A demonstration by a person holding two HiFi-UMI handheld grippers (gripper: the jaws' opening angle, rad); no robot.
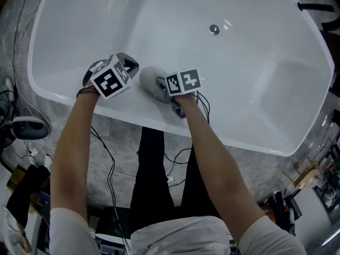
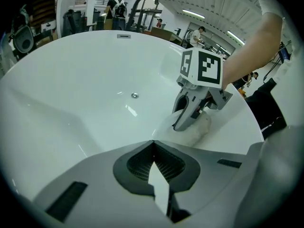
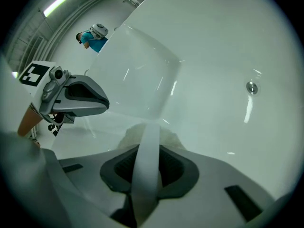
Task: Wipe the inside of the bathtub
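Observation:
The white bathtub fills the head view, with its drain at the far middle. A pale grey cloth lies against the near inner wall just below the rim. My right gripper is shut on this cloth, and a strip of it runs up between the jaws. The cloth also shows bunched under the right gripper in the left gripper view. Just left of the cloth, my left gripper sits over the near wall. Its jaws are shut with nothing in them.
The tub stands in a grey marble surround with cables trailing over it. A tap rises at the tub's far end, with people in the room behind it. The person's legs are against the near side.

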